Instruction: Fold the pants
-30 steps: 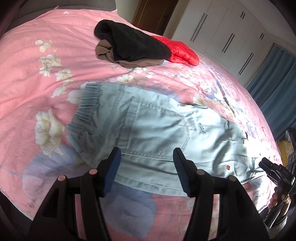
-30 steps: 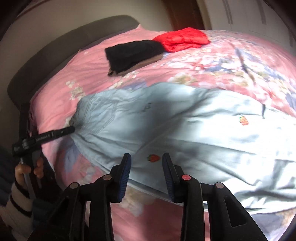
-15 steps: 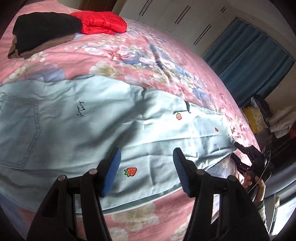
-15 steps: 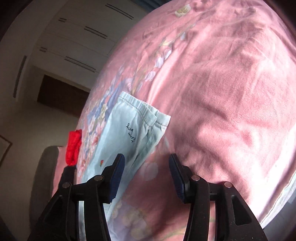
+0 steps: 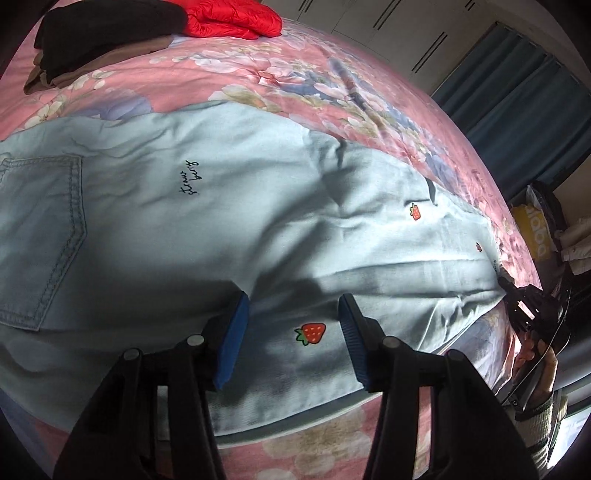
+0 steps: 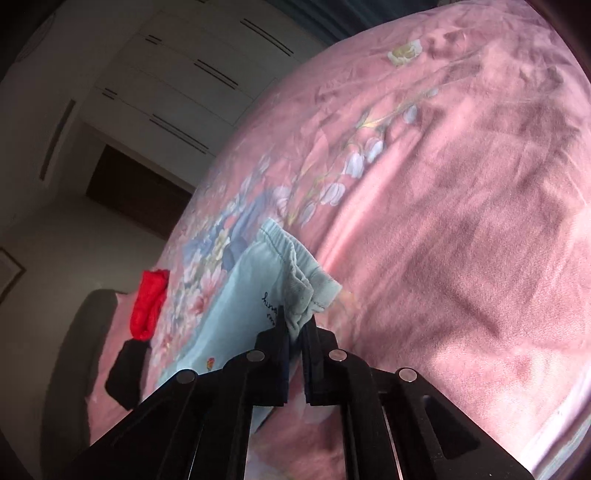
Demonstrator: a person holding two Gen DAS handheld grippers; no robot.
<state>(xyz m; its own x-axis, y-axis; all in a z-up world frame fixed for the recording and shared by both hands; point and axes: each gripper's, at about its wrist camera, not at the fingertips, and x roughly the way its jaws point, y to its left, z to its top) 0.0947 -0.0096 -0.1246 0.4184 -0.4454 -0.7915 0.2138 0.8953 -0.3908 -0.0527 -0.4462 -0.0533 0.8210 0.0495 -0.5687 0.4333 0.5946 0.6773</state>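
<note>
The light-blue denim pants (image 5: 229, 206) lay spread flat across the pink floral bedspread (image 5: 303, 74), running from the back pocket at the left of the left wrist view to the leg hem at the far right edge of the bed. Small strawberry embroideries (image 5: 311, 332) dotted the cloth, and a line of dark script sat near the middle of the leg. The left gripper (image 5: 293, 334) hovered low over the near edge of the pants with its blue-padded fingers (image 5: 232, 339) spread wide apart, one strawberry showing between them; whether the pads touched the fabric could not be told. In the right wrist view the right gripper (image 6: 295, 332) had its fingers pressed together on the gathered hem of the pants (image 6: 258, 291), pinching a bunched fold of the elastic cuff, which stood crumpled just above the fingertips. In the left wrist view that same gripper (image 5: 532, 317) showed at the far end of the leg, held in the person's hand (image 5: 543, 369). Toward the head of the bed lay a red puffer jacket (image 5: 229, 18) beside a heap of black and brown clothing (image 5: 103, 33), both well apart from the pants. White wardrobe doors (image 6: 192, 85) and blue curtains (image 5: 517, 96) stood beyond the bed.
</note>
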